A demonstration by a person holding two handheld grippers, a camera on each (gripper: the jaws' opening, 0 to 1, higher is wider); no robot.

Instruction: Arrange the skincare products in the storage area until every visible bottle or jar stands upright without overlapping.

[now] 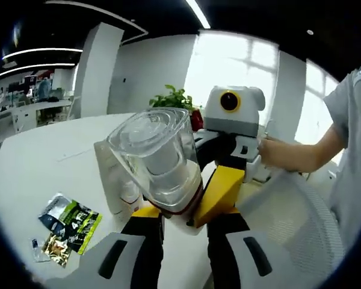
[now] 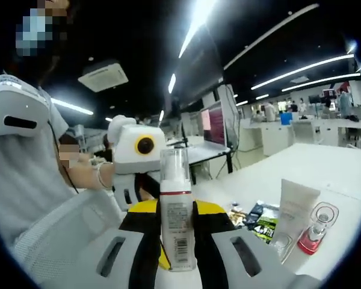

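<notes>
A foam bottle (image 2: 177, 223) with a white body, red band and clear cap stands upright between the jaws of my right gripper (image 2: 177, 211), which is shut on it. In the left gripper view the same bottle (image 1: 156, 156) tilts its big clear cap toward the camera. Its lower part sits between the jaws of my left gripper (image 1: 183, 211), which is closed on it too. The two grippers face each other: the right gripper (image 1: 228, 150) shows behind the bottle, and the left gripper (image 2: 129, 186) does likewise. A white tube (image 2: 295, 208) and a small red-based clear bottle (image 2: 316, 232) stand on the table.
The white tube (image 1: 111, 180) stands just left of the held bottle, with sachets (image 1: 69, 226) lying on the white table (image 1: 48, 156). These sachets (image 2: 259, 220) lie beside the tube. A person's hand (image 1: 283, 153) holds the right gripper above a white mesh chair (image 1: 301, 217).
</notes>
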